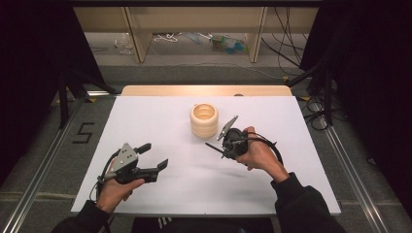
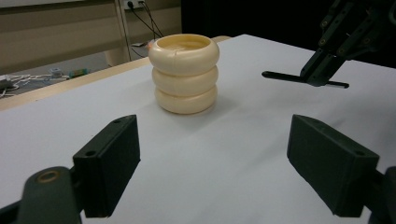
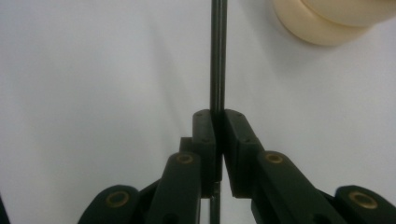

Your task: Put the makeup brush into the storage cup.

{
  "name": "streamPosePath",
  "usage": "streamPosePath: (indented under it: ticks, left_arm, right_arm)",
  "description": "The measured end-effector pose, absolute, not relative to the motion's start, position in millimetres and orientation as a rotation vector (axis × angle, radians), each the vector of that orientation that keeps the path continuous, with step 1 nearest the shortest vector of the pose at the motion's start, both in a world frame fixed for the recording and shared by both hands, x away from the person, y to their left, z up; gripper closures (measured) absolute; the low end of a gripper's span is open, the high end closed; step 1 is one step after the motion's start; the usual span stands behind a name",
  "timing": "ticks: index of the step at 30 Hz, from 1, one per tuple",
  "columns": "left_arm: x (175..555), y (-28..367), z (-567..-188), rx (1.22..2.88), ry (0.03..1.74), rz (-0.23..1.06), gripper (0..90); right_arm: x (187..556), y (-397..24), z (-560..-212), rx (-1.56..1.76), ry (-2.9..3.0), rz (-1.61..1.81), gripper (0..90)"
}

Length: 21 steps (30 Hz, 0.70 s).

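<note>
At the left of the high view, the left gripper sits just above the white table, held in the person's left hand, its jaws spread wide with nothing between them. In its own view the left gripper looks between its two black pads at the ring stack, which stands ahead of it and a little to the left, well apart from the pads. The stack is three cream rings, one on top of another, upright, hollow at the top. Farther right in the high view the ring stack stands on the table just beyond and left of the right gripper, near it but not touching. The right hand holds that gripper tipped toward the stack. Its jaws are pressed together on a thin dark rod, which sticks out past the tips. In the right gripper view the right gripper pinches the rod, which runs straight up from the pads, and the stack lies to the upper right of the rod, apart from it. From the left gripper view the rod juts level from the right gripper's tips, off to the right of the stack.
</note>
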<state>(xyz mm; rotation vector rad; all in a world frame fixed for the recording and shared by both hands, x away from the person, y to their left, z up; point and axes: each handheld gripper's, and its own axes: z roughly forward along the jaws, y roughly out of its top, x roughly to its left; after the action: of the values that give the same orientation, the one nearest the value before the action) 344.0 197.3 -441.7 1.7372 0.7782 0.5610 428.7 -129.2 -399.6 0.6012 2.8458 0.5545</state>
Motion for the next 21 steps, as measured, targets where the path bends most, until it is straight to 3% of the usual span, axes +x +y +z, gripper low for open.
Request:
streamPosePath:
  ticks: [21]
  left_arm:
    - [336, 157, -451, 1.924, 0.645, 0.369, 23.7]
  right_arm:
    - [386, -93, -402, 0.217, 2.937, 0.465, 84.1]
